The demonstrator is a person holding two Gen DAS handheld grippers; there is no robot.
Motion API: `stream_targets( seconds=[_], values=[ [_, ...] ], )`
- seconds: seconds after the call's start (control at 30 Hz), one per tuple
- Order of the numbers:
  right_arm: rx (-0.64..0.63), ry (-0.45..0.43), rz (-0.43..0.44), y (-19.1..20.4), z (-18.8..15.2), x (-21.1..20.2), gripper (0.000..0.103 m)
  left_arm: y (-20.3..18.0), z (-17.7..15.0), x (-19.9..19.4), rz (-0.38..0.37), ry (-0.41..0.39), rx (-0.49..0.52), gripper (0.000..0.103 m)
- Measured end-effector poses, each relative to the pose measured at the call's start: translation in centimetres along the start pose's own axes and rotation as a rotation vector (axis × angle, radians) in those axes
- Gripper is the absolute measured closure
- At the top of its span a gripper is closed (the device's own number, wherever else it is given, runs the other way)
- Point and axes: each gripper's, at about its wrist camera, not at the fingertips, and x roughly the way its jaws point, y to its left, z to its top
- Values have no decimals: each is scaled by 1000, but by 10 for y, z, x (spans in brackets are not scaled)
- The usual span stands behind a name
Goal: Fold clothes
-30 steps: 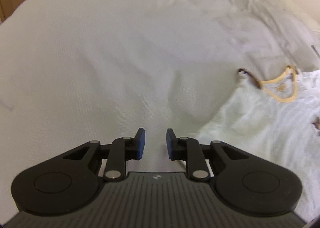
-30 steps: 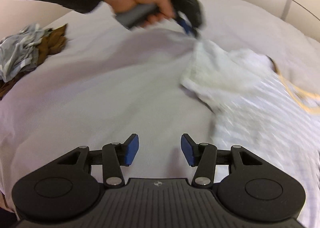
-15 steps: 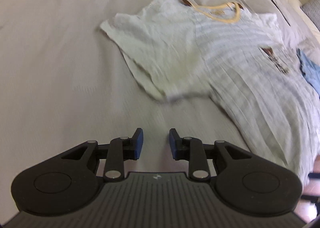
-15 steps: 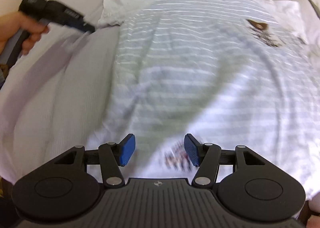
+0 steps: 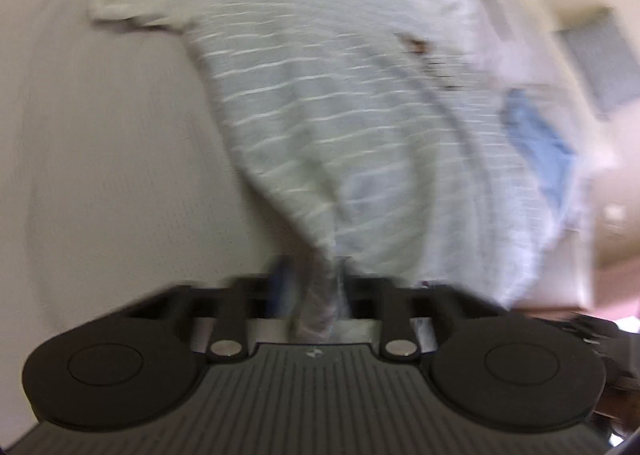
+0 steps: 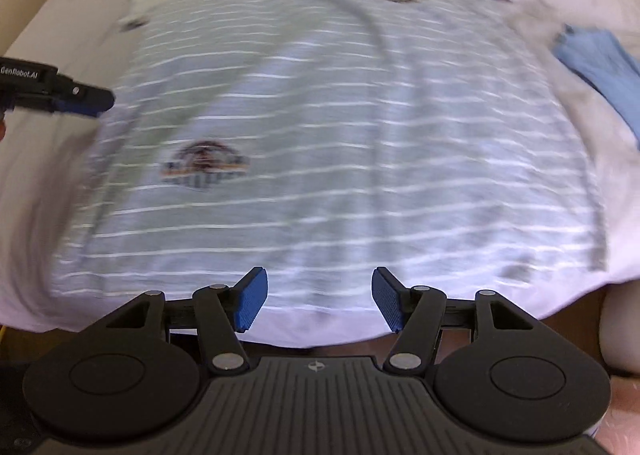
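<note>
Mostly blur in both views. Striped t-shirt (image 6: 340,127) lies spread on the pale bedsheet (image 5: 100,175), filling centre frame, yellow-trimmed collar at top. Left gripper (image 5: 310,291) at bottom centre of its view: a gathered fold of the shirt's hem runs between the fingers, which look pinched on it, though smear hides the pads. Seen from the right wrist view, it sits at mid-left edge, against the shirt's side. Right gripper (image 6: 316,301) gapes wide over the lower hem, holding nothing. Blue cloth (image 6: 600,63) at upper right, beside the shirt.
</note>
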Motion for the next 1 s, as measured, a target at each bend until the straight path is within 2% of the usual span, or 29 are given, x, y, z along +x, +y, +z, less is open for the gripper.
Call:
stream_targets(
  seconds=[0.07,0.1,0.17,0.23,0.33,0.53,0.6,0.7,0.77,0.83,0.9,1.0],
  values=[
    [-1,-4,-6,-16,-3,-4,43,9,-4,-8,55,-16,-55,98],
    [-2,-6,-9,-24,-5,-6,43,13,-7,-14,75,-20,-75,93],
    [-3,-10,-15,-40,-9,-9,42,14,-17,-30,129,-22,-62,90],
    [-4,-14,-21,-57,-12,-13,42,9,-33,-46,159,-12,-23,80],
    [-17,-10,52,-54,-20,-10,42,-12,-64,-61,191,23,70,74],
    [-263,-43,132,-6,-35,1,43,-51,-102,-38,156,155,169,64],
    [-165,-38,172,-8,-38,5,43,-54,-109,-26,143,195,183,64],
    [166,-28,203,-40,-50,13,43,-51,-117,-18,134,232,187,64],
    [360,-50,163,-63,-63,12,42,-51,-119,-15,114,248,197,67],
    [468,-104,81,-81,-73,3,42,-52,-118,-14,90,275,231,85],
    [538,-173,3,-103,-80,-10,42,-54,-118,-16,85,291,260,94],
    [655,-231,-20,-142,-85,-14,42,-57,-118,-18,87,305,299,94]
  ],
)
